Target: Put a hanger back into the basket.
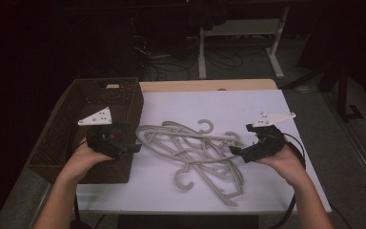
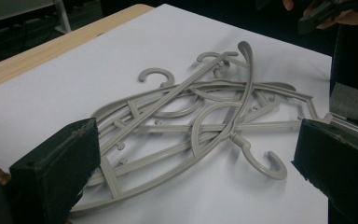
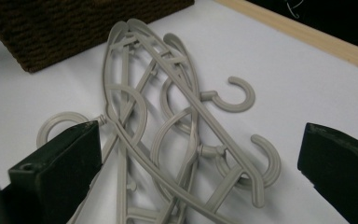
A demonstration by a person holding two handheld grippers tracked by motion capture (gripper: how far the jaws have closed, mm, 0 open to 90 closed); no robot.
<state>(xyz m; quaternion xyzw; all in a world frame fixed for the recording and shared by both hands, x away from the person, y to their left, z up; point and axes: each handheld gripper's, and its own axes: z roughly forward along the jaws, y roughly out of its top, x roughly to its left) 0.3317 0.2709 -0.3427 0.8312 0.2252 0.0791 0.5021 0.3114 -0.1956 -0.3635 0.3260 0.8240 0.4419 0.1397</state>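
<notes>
A tangled pile of grey plastic hangers [image 1: 195,152] lay in the middle of the white desk [image 1: 248,102], their arms crossing over one another and several hooks sticking out at the edges. In the high view 1 hook [image 1: 206,125] curled at the far side of the pile and another [image 1: 183,180] at the near side. The pile rested flat on the desk, just to the right of a dark woven basket [image 1: 124,102] that stood at the desk's left end.

The left tool [image 1: 124,143] hovered by the basket's near right corner, just beside the left end of the pile, held in the person's left hand [image 1: 83,160]. Its jaws stood spread wide; in the left gripper view the hangers [image 2: 200,116] lay beyond and between the 2 black pads, with nothing pinched.

The right tool [image 1: 240,145] hung just off the right end of the pile, held in the right hand [image 1: 283,162]. Its jaws were spread wide too, and in the right gripper view the hangers [image 3: 168,126] lay between the pads, untouched, with the basket [image 3: 74,25] behind them.

A pale wooden strip [image 1: 205,85] edged the far side of the desk.
</notes>
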